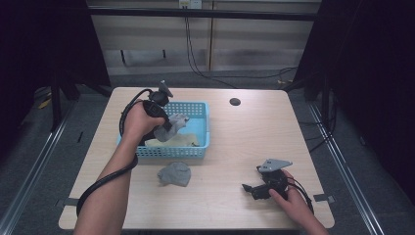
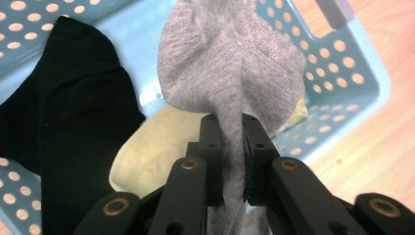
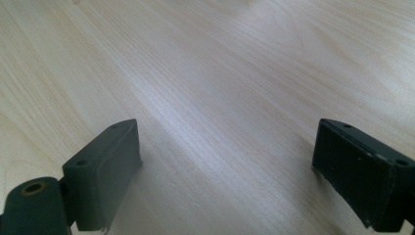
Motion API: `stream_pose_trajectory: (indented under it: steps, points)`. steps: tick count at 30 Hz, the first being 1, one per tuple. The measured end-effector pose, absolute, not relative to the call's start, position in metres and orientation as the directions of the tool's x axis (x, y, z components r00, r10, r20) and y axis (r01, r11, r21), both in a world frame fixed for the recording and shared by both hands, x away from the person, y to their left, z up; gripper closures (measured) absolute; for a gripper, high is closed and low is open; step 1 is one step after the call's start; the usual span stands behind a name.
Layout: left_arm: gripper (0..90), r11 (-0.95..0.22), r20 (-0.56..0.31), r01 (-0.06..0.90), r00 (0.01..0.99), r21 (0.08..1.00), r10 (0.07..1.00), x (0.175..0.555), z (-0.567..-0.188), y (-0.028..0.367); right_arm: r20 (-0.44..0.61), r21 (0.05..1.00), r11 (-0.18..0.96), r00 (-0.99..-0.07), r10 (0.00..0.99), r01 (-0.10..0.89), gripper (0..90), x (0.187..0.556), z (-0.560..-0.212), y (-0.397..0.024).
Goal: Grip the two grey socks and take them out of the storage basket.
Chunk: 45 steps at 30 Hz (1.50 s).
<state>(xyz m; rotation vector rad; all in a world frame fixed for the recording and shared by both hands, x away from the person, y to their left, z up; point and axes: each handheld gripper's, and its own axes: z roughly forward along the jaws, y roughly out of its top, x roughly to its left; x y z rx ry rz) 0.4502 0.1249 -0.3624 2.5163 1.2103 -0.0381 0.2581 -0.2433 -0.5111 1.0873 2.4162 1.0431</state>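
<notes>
While the right gripper rests near the front right of the table, its jaws standing wide apart over bare wood with nothing between them, the work belongs to the other hand. A little farther in, just in front of the basket, a second grey sock lies crumpled on the tabletop. Beyond it the left gripper has its jaws clamped on a grey sock, pinching a fold of the fabric so that the rest hangs loose above the basket's interior.

To do this lift well, I'd judge the grip should stay firm and the rise go straight up until the dangling toe clears the blue rim (a snag on the perforated wall could drag the whole basket along), and only then swing toward the sock already on the table.

By count: two grey socks, one held and one on the table; one black sock and one pale yellow sock lying in the basket; one blue basket; two grippers. At the far side, one dark round hole is set in the tabletop.
</notes>
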Motion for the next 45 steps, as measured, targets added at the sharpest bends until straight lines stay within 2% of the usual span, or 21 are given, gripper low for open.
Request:
stream_pose_trajectory:
  steps: [23, 45]
  points:
    - [81.6, -0.667, -0.179, 0.68, 0.728, 0.304, 0.661, 0.416, -0.335, 0.112, 0.027, 0.72, 0.453, -0.673, 0.739, 0.526, 10.1, 0.258, -0.511, -0.243]
    - [81.6, -0.73, -0.179, 0.602, 0.797, 0.325, 0.577, 0.374, -0.329, 0.094, 0.031, 0.719, 0.451, -0.673, 0.739, 0.528, 10.1, 0.258, -0.511, -0.243]
